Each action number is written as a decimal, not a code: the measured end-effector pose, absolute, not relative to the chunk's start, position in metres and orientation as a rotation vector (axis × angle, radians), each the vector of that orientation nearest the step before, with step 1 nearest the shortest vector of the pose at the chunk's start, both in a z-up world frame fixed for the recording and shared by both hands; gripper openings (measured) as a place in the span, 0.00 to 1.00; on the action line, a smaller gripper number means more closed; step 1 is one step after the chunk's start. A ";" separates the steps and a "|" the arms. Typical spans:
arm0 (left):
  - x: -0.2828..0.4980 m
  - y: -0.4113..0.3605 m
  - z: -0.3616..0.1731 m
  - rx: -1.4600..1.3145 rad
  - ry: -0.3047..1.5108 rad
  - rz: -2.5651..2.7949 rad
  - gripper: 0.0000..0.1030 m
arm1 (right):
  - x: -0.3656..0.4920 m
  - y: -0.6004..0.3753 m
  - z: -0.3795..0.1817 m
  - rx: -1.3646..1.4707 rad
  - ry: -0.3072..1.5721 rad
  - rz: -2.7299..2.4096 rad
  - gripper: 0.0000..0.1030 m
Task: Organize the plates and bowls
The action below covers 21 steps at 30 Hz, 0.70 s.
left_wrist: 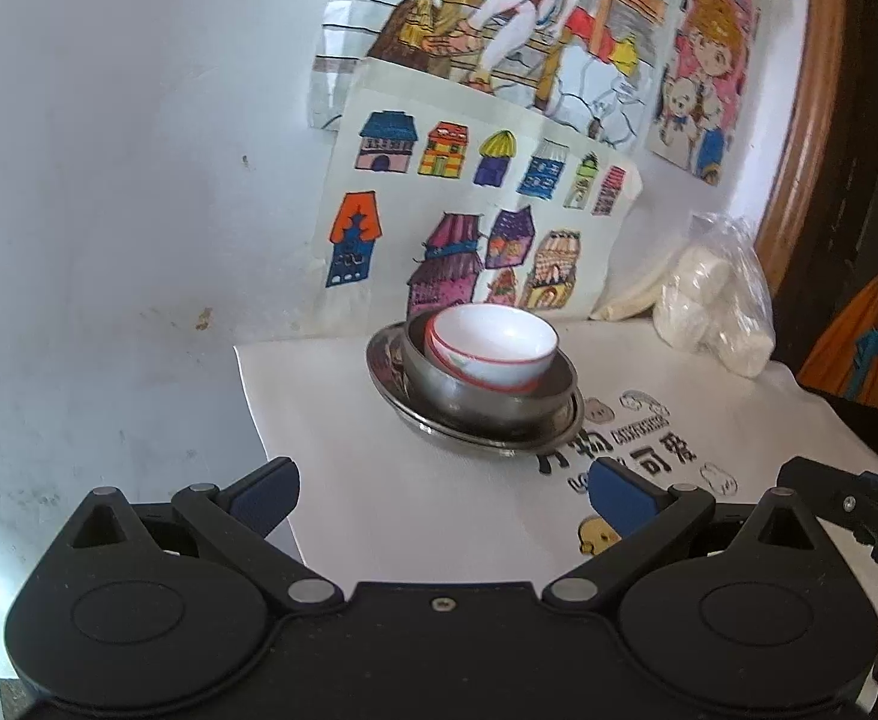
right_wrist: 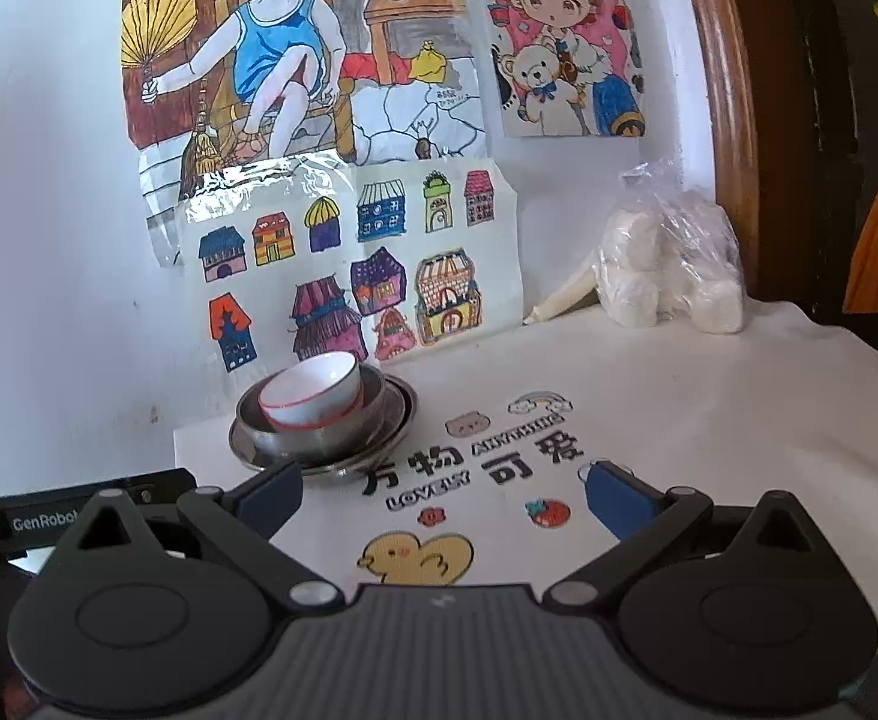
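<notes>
I see both claws spread apart, gripping nothing: left claw [left_wrist: 442, 495], right claw [right_wrist: 443, 495]. White red-rimmed bowl [left_wrist: 493, 348] sits tilted inside steel bowl [left_wrist: 487, 402], nested on steel plate [left_wrist: 559, 426], on the cloth-covered surface [left_wrist: 414, 504] near the wall drawings [left_wrist: 469, 210].

The left gripper [left_wrist: 442, 489] is matte black plastic with two round domed housings and triangular cut-outs; silver pivot pins stud its linkage arms; a small screw sits in the centre plate between the housings; its fingers [left_wrist: 264, 495] carry ribbed dark-blue pads. The right gripper [right_wrist: 443, 492] is built the same, though the plate between its housings is grey and ribbed; left of its left housing a black bar reads "GenRobot" in white.
</notes>
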State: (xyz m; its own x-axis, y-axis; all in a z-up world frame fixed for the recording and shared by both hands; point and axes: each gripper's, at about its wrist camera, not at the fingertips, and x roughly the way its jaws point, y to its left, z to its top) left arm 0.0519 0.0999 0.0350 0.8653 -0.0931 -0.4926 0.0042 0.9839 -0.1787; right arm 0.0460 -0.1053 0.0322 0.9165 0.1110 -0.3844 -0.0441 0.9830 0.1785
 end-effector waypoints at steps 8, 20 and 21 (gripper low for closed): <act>0.038 0.096 0.028 -0.141 0.520 -0.074 0.99 | 0.025 -0.107 0.025 0.182 0.395 0.037 1.00; 0.027 0.088 0.005 -0.110 0.520 -0.142 0.99 | 0.005 -0.115 -0.004 0.213 0.389 -0.066 1.00; 0.026 0.088 0.003 -0.107 0.519 -0.144 0.99 | 0.005 -0.116 -0.005 0.215 0.390 -0.074 1.00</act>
